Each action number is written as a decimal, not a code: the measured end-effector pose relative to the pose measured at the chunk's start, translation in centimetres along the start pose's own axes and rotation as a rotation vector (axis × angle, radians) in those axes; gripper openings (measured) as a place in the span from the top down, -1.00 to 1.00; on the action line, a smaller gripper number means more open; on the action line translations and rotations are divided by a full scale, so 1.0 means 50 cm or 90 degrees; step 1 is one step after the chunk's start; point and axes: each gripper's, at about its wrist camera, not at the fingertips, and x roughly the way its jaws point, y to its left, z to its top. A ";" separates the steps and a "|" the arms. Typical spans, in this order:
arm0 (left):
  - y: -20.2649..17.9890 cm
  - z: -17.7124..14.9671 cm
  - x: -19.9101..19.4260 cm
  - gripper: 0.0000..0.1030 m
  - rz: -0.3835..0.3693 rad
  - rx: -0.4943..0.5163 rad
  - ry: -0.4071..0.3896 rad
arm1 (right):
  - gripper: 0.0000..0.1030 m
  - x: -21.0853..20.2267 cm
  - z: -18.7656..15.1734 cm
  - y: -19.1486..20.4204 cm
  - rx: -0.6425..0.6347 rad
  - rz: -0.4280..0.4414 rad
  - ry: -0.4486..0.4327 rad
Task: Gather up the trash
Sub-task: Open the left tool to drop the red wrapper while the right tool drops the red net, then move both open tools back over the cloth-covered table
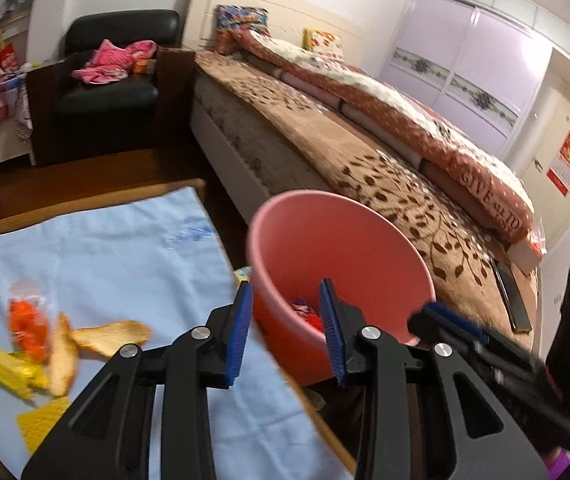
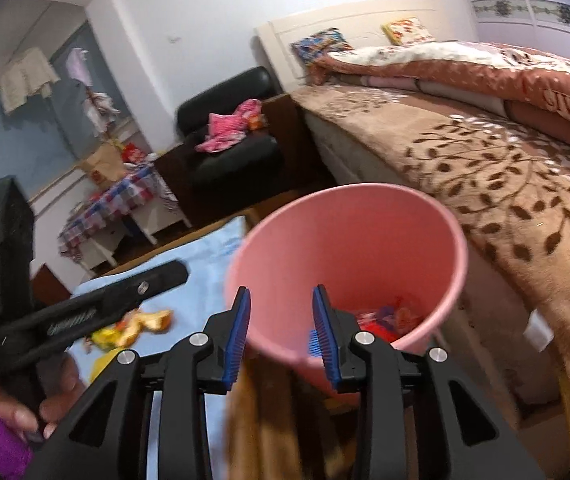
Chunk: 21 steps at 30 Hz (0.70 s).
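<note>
both fingers empty over pink bin [image 2: 349, 240]

A bed [image 1: 385, 168] with a brown leaf-patterned cover fills the right side, a rolled quilt [image 1: 405, 120] along its far edge and two pillows [image 1: 241, 16] against the headboard [image 1: 285, 4]. A black armchair [image 1: 113, 84] beside the bed holds pink clothes [image 1: 113, 60]. A small table with a checked cloth [image 2: 113, 204] stands left of the armchair. A lilac wardrobe [image 1: 465, 48] lines the far wall.
</note>
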 end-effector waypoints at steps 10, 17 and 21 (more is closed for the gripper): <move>0.076 -0.027 -0.111 0.33 0.025 -0.023 -0.065 | 0.39 0.011 -0.091 0.115 -0.089 0.039 0.068; 0.115 -0.049 -0.176 0.33 0.034 -0.032 -0.091 | 0.39 0.053 -0.128 0.101 -0.087 0.006 0.110; 0.138 -0.058 -0.206 0.33 0.048 -0.040 -0.105 | 0.39 0.072 -0.156 0.110 -0.131 -0.012 0.108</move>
